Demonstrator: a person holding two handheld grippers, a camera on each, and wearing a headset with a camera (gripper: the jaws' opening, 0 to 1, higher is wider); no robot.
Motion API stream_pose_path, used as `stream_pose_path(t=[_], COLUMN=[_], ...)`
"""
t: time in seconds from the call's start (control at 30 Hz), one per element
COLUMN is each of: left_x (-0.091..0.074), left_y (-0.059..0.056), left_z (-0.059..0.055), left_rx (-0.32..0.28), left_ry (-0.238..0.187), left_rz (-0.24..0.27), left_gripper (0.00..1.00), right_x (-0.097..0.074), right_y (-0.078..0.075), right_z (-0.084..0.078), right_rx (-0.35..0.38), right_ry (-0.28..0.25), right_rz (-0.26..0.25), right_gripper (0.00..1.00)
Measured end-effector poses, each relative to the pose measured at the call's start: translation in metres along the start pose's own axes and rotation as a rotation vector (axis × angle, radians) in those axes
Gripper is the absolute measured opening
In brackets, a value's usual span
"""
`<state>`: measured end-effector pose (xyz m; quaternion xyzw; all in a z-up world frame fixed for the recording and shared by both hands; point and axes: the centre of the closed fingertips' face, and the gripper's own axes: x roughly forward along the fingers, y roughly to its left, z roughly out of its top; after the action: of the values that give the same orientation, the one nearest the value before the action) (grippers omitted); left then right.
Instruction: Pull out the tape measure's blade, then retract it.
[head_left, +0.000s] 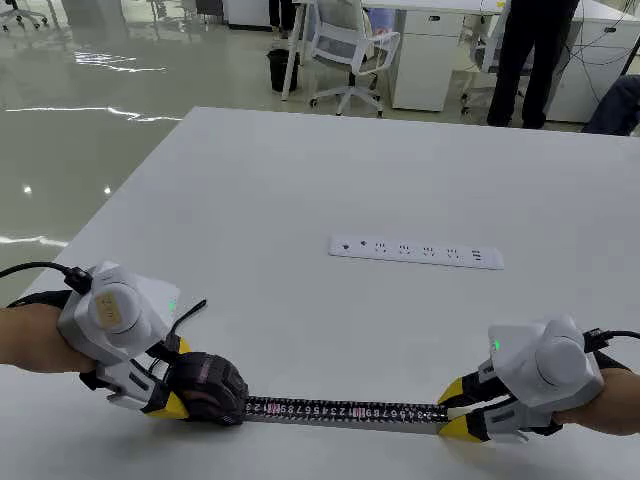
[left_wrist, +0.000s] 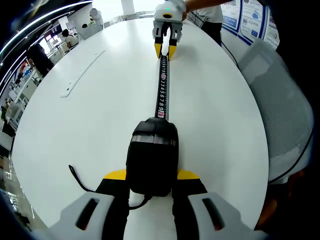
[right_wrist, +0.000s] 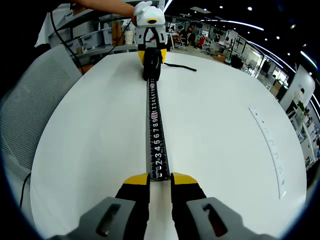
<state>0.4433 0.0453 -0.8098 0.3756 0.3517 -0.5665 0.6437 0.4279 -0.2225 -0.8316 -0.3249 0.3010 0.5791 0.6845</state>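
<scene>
A black tape measure case (head_left: 208, 388) rests on the white table, held between the yellow-tipped jaws of my left gripper (head_left: 176, 378), which is shut on it; the case (left_wrist: 152, 157) rises large in the left gripper view, just ahead of that gripper (left_wrist: 150, 176). Its dark numbered blade (head_left: 345, 411) runs out flat along the table to my right gripper (head_left: 452, 409), which is shut on the blade's end. In the right gripper view the blade (right_wrist: 155, 135) stretches from my right gripper (right_wrist: 160, 178) to the far case (right_wrist: 152, 63).
A white power strip (head_left: 416, 251) lies on the table beyond the blade, also seen as power strip (right_wrist: 270, 145). Office chairs (head_left: 345, 50) and a standing person (head_left: 530, 55) are past the table's far edge. A mesh chair (left_wrist: 280, 100) stands beside the table.
</scene>
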Motion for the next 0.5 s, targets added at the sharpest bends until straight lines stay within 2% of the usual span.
stream_pose_path(t=[0.07,0.17,0.37,0.5], left_x=[-0.0004,-0.0005,-0.0023,-0.0076], left_y=[-0.0004,-0.0015,-0.0027,-0.0028], left_z=[0.0004,0.0011,0.0009,-0.0047], left_rx=[-0.016,0.000,0.011,0.006], left_ry=[-0.002,0.016,0.021,0.030], left_rz=[-0.004,-0.007,-0.007,0.003], left_gripper=[0.28,0.28,0.29,0.29], right_x=[-0.0009,-0.0016,-0.0038,-0.0073], right_y=[0.0003,0.0011,-0.0038,-0.0043], right_z=[-0.0003,0.0009,0.0033,0.0046], right_rx=[-0.007,-0.006,0.018,0.042], right_ry=[0.006,0.004,0.001,-0.004], right_rz=[-0.003,-0.008,-0.041,-0.046], right_gripper=[0.16,0.22,0.22,0.24])
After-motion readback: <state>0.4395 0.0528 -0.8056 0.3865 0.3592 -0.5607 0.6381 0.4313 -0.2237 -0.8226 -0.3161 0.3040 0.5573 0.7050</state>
